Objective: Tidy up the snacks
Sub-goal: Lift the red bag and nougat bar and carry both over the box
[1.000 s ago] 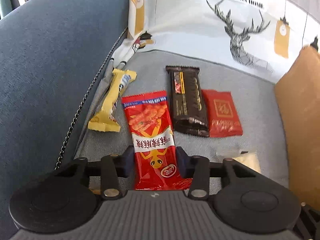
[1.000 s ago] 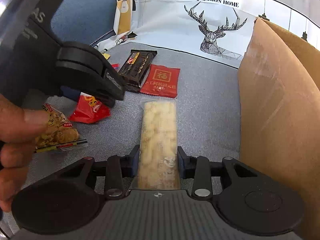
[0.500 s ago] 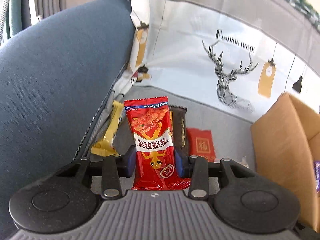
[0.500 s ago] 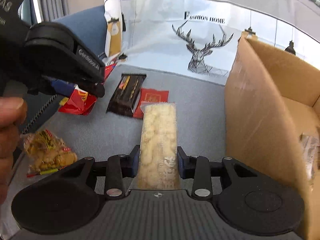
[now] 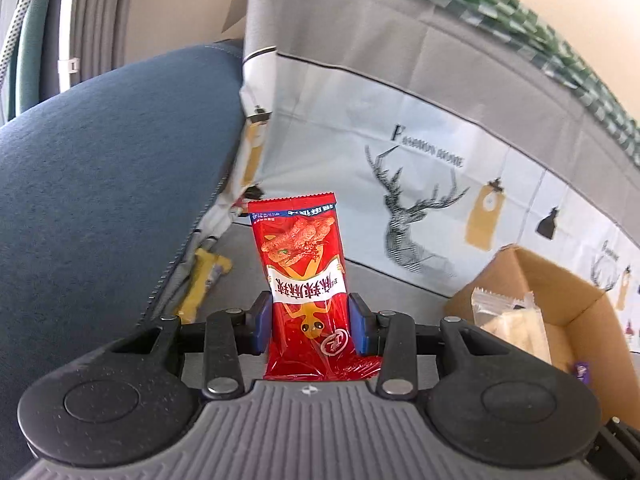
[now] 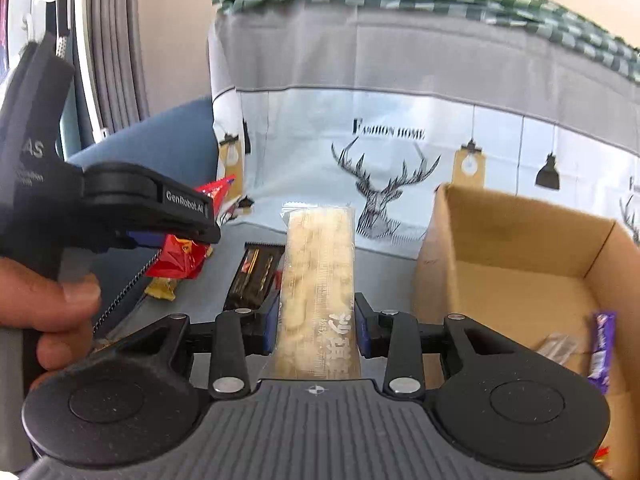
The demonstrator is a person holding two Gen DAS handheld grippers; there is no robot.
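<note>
The red snack pack [image 5: 306, 280] stands up in the air, pinched at its lower end by the left gripper [image 5: 307, 322], whose pads press on both sides so it cannot slip. The pale cracker pack [image 6: 318, 280] is squeezed the same way in the right gripper [image 6: 316, 330], with its long end sticking out in front. Both are held high, likely so they can go over the wall of the cardboard box [image 6: 520, 236]. The box sits at the right side of the sofa seat [image 6: 384, 276] and already holds a purple bar [image 6: 601, 352]. A dark bar [image 6: 254, 276] and a yellow pack [image 5: 204, 280] lie near the seat's left edge, not yet picked up.
</note>
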